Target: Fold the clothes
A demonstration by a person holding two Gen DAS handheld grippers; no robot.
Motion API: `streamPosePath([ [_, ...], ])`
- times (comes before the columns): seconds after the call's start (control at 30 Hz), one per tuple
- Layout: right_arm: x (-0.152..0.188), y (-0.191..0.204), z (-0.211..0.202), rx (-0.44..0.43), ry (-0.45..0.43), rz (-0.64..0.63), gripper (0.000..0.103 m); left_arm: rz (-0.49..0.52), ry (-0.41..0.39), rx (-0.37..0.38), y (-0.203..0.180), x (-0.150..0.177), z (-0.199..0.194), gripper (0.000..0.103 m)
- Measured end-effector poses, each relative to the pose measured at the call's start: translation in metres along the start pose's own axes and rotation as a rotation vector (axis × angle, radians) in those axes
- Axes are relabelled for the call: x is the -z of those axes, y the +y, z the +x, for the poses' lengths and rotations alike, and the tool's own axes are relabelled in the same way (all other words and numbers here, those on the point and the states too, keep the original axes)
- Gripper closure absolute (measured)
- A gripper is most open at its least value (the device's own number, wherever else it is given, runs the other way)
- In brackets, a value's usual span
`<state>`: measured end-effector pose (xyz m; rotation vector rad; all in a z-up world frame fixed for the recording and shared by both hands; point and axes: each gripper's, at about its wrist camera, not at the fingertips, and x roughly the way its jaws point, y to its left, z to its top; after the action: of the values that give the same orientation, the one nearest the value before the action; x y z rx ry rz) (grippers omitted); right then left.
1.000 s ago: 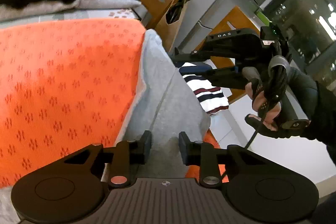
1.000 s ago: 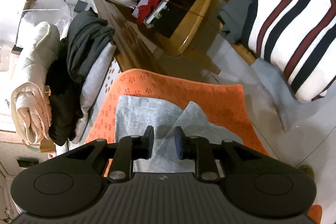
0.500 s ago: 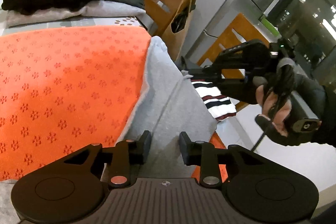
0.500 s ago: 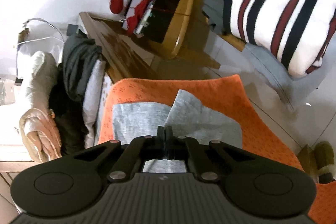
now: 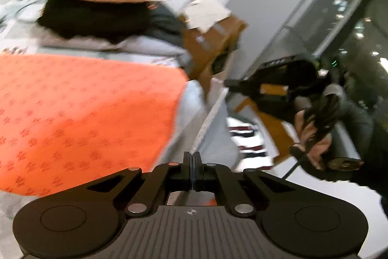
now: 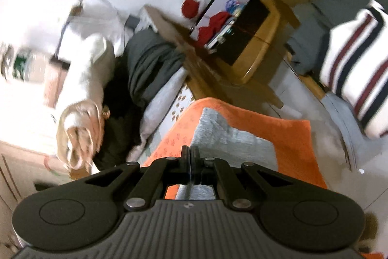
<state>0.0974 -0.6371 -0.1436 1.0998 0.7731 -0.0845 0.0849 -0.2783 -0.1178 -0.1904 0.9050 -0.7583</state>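
Grey knit garment (image 6: 232, 140) lies on the big orange cloth w/ small flower print (image 5: 80, 111), which covers most of the work surface. Its near edge is lifted off the cloth at both ends, stretched between the two grippers. Behind the orange cloth sits a pile of folded clothes (image 5: 109, 13): cream bundle on top, black and grey layers under it. Off to the right, a white sweater w/ dark red and navy stripes (image 6: 356, 60) is heaped on a wooden chair, well apart from the cloth. Nearer the wall, a black box w/ red yarn (image 6: 232, 28) rests on a round wooden stool. Left gripper (image 5: 192, 157) has jaws pressed together, pinching the grey hem. Right gripper (image 6: 190, 154) is likewise clamped on the grey fabric's edge; in the left view it's held by a gloved hand (image 5: 315, 135), pics blurry.
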Motion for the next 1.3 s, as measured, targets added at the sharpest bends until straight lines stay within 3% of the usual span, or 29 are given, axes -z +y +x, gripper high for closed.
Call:
streamPosePath([
  [0.17, 0.001, 0.015, 0.039, 0.082, 0.053, -0.111, 0.101, 0.008, 0.023, -0.072, 0.009, 0.001, 0.01, 0.097],
  [0.2, 0.002, 0.016, 0.045, 0.096, 0.065, -0.137, 0.101, 0.013, 0.012, -0.074, 0.009, 0.0, 0.008, 0.093],
  [0.27, 0.004, 0.019, 0.053, 0.113, 0.088, -0.176, 0.099, 0.028, -0.017, -0.056, 0.008, -0.003, 0.004, 0.072],
  [0.37, 0.005, 0.023, 0.057, 0.12, 0.108, -0.215, 0.094, 0.049, -0.016, -0.047, 0.006, -0.009, 0.013, 0.065],
  [0.47, 0.003, 0.025, 0.051, 0.113, 0.101, -0.225, 0.074, 0.038, 0.017, -0.035, 0.006, -0.016, 0.031, 0.063],
  [0.53, 0.002, 0.026, 0.045, 0.108, 0.098, -0.226, 0.067, 0.042, 0.032, -0.031, 0.005, -0.019, 0.044, 0.063],
  [0.67, 0.001, 0.024, 0.041, 0.099, 0.127, -0.219, 0.055, 0.053, 0.046, -0.019, -0.001, -0.029, 0.072, 0.063],
  [0.77, 0.002, 0.024, 0.04, 0.095, 0.142, -0.218, 0.052, 0.063, 0.047, -0.005, -0.004, -0.037, 0.087, 0.066],
  [0.8, 0.003, 0.024, 0.04, 0.094, 0.146, -0.216, 0.052, 0.067, 0.049, 0.0, -0.005, -0.038, 0.092, 0.07],
  [0.87, 0.003, 0.022, 0.041, 0.094, 0.153, -0.209, 0.051, 0.076, 0.059, 0.003, -0.007, -0.041, 0.1, 0.096],
  [1.17, 0.008, 0.025, 0.043, 0.114, 0.192, -0.251, 0.048, 0.244, 0.023, 0.053, -0.039, -0.036, 0.094, 0.098],
  [1.23, 0.01, 0.026, 0.041, 0.133, 0.195, -0.275, 0.048, 0.287, 0.021, 0.059, -0.05, -0.034, 0.091, 0.098],
  [1.27, 0.012, 0.027, 0.039, 0.145, 0.195, -0.291, 0.054, 0.308, 0.018, 0.064, -0.055, -0.032, 0.09, 0.098],
  [1.3, 0.013, 0.027, 0.037, 0.154, 0.194, -0.303, 0.071, 0.328, 0.015, 0.069, -0.06, -0.031, 0.088, 0.098],
])
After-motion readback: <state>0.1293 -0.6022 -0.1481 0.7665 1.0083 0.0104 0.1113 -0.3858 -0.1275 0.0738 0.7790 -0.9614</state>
